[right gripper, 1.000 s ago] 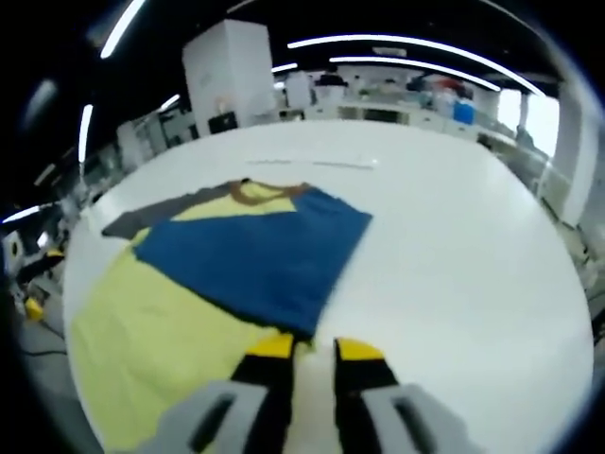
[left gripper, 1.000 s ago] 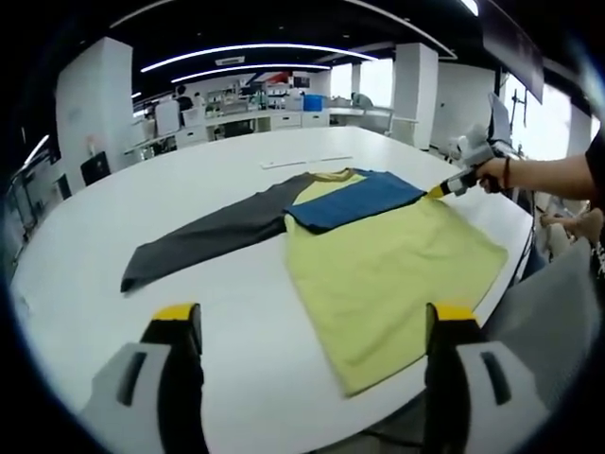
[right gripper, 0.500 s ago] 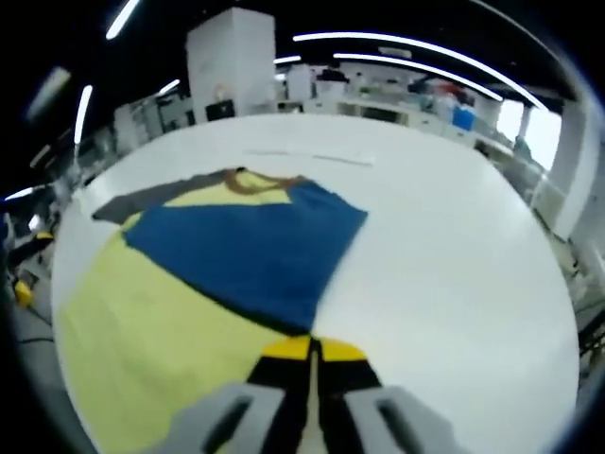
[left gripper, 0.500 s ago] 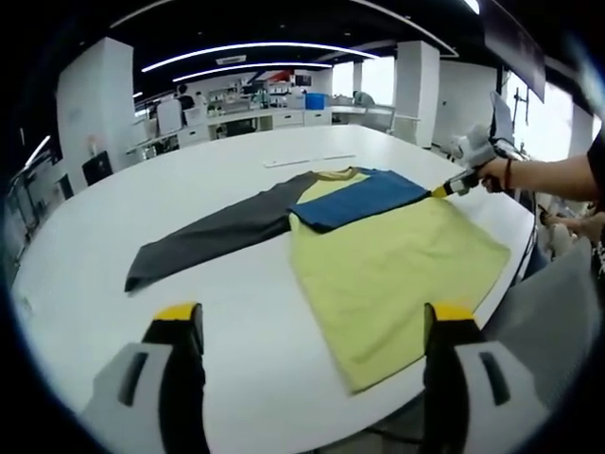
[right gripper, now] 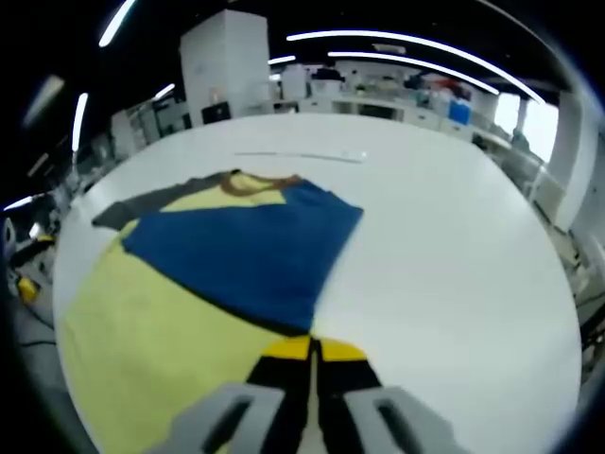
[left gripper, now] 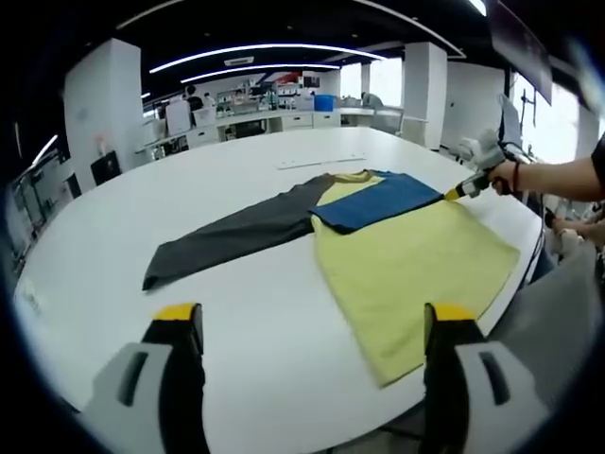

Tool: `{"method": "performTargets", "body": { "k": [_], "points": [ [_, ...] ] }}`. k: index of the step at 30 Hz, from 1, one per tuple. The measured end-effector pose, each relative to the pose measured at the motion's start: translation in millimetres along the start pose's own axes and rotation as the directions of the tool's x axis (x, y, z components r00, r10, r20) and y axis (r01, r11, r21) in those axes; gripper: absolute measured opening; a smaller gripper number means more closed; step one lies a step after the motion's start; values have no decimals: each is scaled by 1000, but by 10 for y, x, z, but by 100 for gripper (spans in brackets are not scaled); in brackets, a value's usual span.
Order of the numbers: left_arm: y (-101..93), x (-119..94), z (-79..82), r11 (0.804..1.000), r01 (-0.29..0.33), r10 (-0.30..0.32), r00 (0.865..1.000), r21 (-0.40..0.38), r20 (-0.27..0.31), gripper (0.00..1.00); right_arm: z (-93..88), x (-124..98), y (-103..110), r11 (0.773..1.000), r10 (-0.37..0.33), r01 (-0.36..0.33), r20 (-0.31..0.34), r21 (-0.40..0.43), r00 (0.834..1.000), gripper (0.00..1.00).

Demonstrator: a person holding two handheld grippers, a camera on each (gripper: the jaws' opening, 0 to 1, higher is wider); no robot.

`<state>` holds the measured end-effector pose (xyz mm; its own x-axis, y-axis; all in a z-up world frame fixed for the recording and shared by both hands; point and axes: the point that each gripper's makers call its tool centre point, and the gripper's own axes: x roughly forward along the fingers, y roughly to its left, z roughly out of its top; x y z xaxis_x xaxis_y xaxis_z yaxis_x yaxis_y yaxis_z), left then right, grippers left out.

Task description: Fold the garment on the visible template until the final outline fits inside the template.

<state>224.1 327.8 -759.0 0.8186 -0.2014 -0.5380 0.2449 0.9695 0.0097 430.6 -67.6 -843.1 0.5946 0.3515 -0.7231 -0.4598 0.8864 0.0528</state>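
Observation:
A yellow shirt lies flat on the white table. Its dark grey sleeve stretches out to the left, and its blue sleeve is folded across the chest below the brown collar. My left gripper hovers open over bare table in front of the shirt, holding nothing. My right gripper has its jaws together at the shirt's edge, where the blue sleeve ends on the yellow body. In the left gripper view the right gripper shows at that same corner, held by a hand.
A thin pale strip lies on the table beyond the collar, also seen in the right gripper view as a strip. The table's rim runs close to the shirt's hem. Benches and pillars stand far behind.
My right gripper's jaws, slightly apart a second ago, have come together at the end of the blue sleeve. The left gripper stays open; its view has shifted a little.

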Motion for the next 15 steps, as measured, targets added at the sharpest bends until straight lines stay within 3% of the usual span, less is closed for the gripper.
{"method": "performTargets", "body": {
  "k": [10, 13, 15],
  "points": [
    [269, -19, 59, 999, -49, 49, 999, -17, 4, 94, 1, 1, -52, 1000, 9, -9, -13, -1, 1000, 0],
    [335, -16, 68, 998, -59, 59, 998, -29, 2, 94, 28, -14, -41, 998, 26, -26, 2, 62, 1000, 1],
    [379, -8, 80, 997, -64, 64, 998, -49, 3, 94, 68, -54, -26, 997, 30, -31, 20, 72, 999, 12]
  ]
}}
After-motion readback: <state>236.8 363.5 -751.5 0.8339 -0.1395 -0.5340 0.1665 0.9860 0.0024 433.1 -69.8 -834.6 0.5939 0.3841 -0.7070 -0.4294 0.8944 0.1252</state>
